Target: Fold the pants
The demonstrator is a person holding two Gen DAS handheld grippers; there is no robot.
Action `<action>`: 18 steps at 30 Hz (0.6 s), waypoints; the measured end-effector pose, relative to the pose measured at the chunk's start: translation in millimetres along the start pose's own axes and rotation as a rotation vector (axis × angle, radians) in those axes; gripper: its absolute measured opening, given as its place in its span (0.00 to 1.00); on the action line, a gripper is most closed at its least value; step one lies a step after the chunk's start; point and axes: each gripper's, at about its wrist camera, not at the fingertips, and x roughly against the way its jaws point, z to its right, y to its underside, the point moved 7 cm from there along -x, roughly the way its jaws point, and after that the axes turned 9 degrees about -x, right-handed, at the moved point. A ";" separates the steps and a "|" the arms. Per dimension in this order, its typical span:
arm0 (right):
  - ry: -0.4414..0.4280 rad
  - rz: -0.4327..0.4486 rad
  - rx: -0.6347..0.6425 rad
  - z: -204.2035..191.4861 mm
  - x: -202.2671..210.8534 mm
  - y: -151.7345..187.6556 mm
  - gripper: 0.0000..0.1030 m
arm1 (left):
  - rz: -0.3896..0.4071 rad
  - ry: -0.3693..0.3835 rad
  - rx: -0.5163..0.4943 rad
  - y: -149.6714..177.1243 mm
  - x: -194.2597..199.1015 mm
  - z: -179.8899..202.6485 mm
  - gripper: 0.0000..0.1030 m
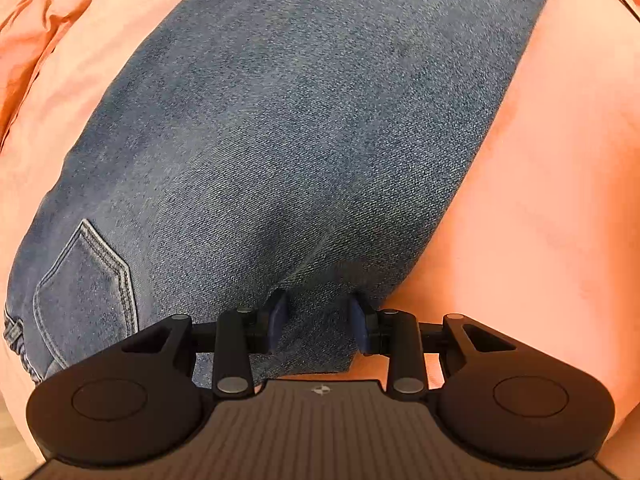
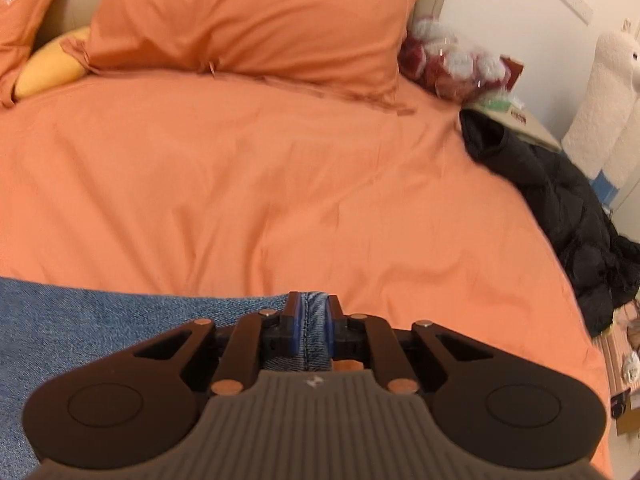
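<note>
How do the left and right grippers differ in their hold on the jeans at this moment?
The left gripper has its jaws set fairly wide, pads pressing down into a broad bunch of the jeans; the right gripper has its jaws nearly closed on a narrow stitched edge of the jeans. The left gripper's view is filled by denim with a back pocket; the right gripper faces the orange bedspread and pillow. Both hold denim between blue pads.
</note>
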 end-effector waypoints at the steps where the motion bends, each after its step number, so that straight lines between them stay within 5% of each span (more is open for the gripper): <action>1: 0.018 0.014 -0.010 5.7 4.3 0.9 0.35 | 0.001 -0.003 0.000 0.0 0.9 0.2 0.37; 3: 0.021 0.035 0.011 12.7 17.9 1.4 0.43 | 0.004 -0.007 0.003 0.0 1.5 -0.3 0.37; 8: -0.013 0.028 0.134 23.1 62.8 31.1 0.38 | 0.013 -0.007 0.005 2.6 6.9 2.5 0.37; 15: -0.035 0.059 0.532 15.3 112.0 124.9 0.37 | 0.069 -0.055 0.003 11.0 18.3 7.8 0.45; 18: -0.032 0.116 0.764 -0.9 125.6 163.0 0.36 | 0.099 -0.068 -0.003 19.8 29.2 14.3 0.58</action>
